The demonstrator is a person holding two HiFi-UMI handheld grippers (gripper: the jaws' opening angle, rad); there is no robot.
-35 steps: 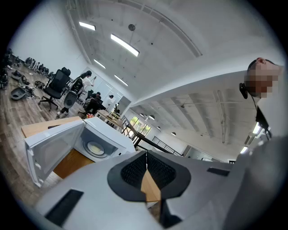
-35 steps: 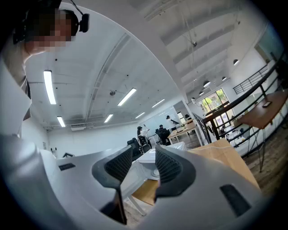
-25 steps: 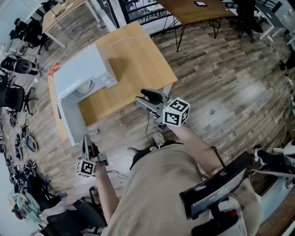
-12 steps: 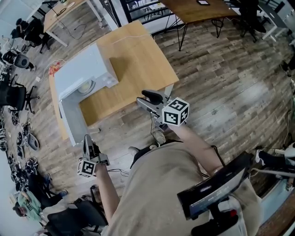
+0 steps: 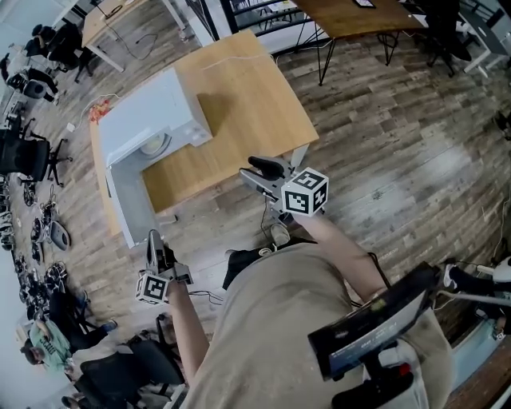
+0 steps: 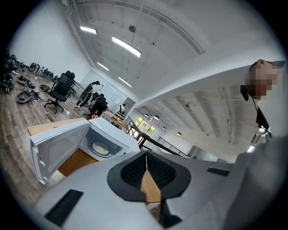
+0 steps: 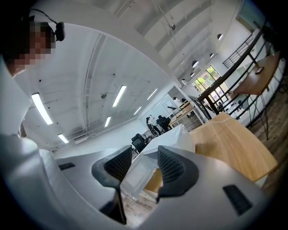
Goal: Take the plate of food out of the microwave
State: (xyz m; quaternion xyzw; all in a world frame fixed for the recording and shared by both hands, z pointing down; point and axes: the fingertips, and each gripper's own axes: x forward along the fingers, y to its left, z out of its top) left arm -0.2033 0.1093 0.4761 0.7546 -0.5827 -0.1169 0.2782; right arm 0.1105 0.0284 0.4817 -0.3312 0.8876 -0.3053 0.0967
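A white microwave (image 5: 150, 116) stands on the left end of a wooden table (image 5: 247, 96), its door (image 5: 129, 200) swung open toward me. Inside it lies a pale round plate (image 5: 152, 146), which the left gripper view also shows as a plate (image 6: 100, 147) in the cavity. My left gripper (image 5: 150, 238) hangs low in front of the door's edge, well short of the microwave (image 6: 105, 137), with its pads closed together on nothing (image 6: 146, 157). My right gripper (image 5: 246, 169) hovers at the table's near edge. It is open and empty (image 7: 144, 164), and the door (image 7: 137, 175) shows through the gap.
Wood-plank floor surrounds the table. Office chairs (image 5: 20, 164) and gear lie along the left wall. Another wooden desk (image 5: 351, 16) on dark legs stands at the back right. My own body and a chest-mounted device (image 5: 375, 335) fill the bottom of the head view.
The head view has drifted, so the table and microwave sit a little further right in the picture. Both grippers keep nearly the same places and the same jaw states.
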